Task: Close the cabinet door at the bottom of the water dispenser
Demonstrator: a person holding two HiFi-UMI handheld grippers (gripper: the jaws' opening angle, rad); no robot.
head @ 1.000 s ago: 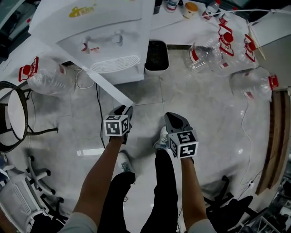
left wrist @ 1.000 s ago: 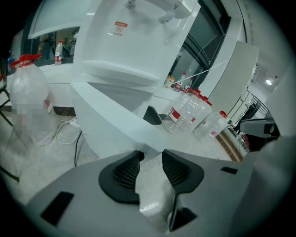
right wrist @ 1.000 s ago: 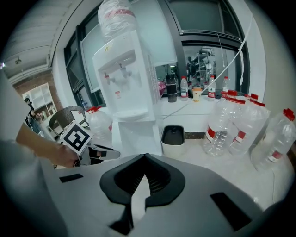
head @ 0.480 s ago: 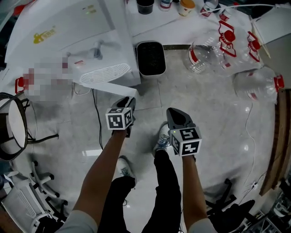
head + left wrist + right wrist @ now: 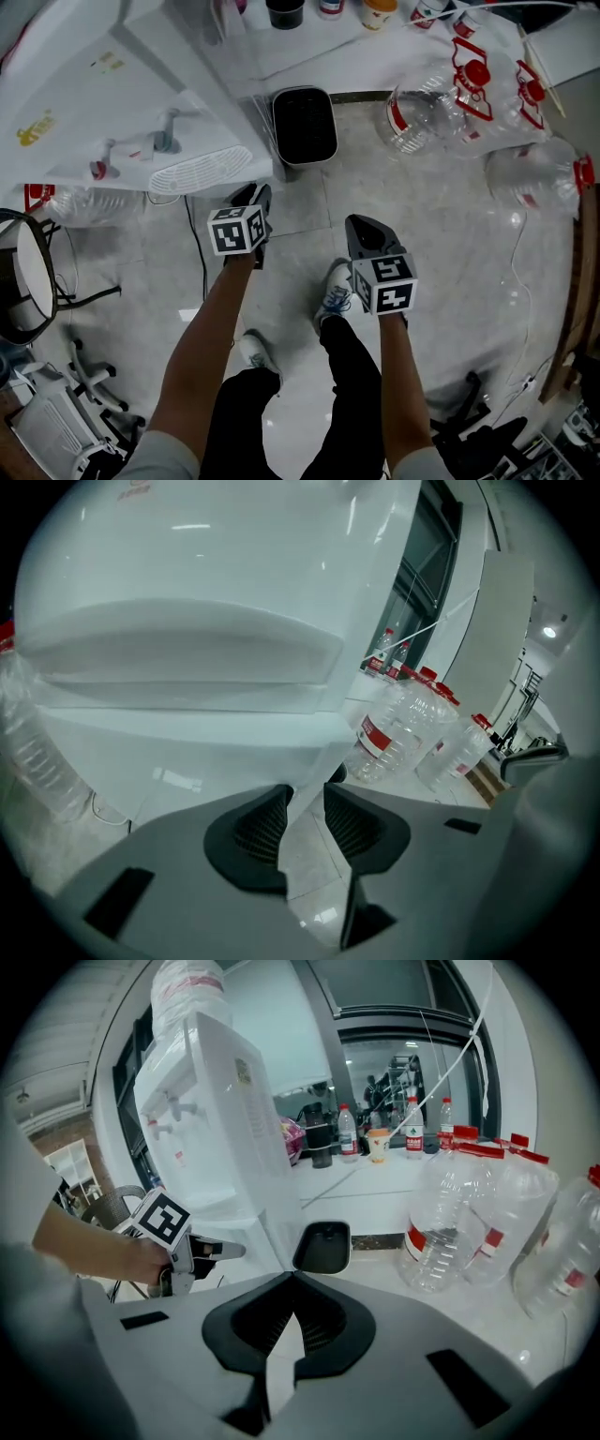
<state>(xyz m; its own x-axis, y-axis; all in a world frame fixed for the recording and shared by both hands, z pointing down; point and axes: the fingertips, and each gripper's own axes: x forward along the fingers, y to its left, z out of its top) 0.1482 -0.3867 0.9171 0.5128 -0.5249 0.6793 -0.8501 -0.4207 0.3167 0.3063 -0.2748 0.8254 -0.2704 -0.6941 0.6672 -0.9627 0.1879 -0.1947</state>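
**A:** Where's the cabinet door [image 5: 187, 747]?

**B:** Low on the front of the white water dispenser [image 5: 112, 84], which stands at the far left in the head view. The door is a plain, glossy white panel under the jutting drip tray [image 5: 200, 171], and it lies close against the cabinet front.

**A:** And the left tongs [image 5: 308, 787]?

**B:** They are right at that panel, set to a narrow gap. The door's pale edge runs up through the gap. The pads look to be pinching it, though the glare leaves me unsure.

**A:** The right tongs [image 5: 292, 1276]?

**B:** Their tips are together with nothing between them. They are over the floor tiles, apart from the dispenser.

**A:** What does one view give that another doesn't?

**B:** The head view hides the door beneath the tray, while the left gripper view shows its face close up. Only the right gripper view shows the water bottle [image 5: 187, 993] standing on top of the dispenser. It also shows the left tongs from the side, with their tips at the dispenser's lower front corner.

**A:** Counts?

**B:** There is one dispenser with two taps [image 5: 167, 142], and one black bin [image 5: 303, 125] just right of it. In the right gripper view, three big clear bottles [image 5: 441, 1232] stand on the floor at the right.
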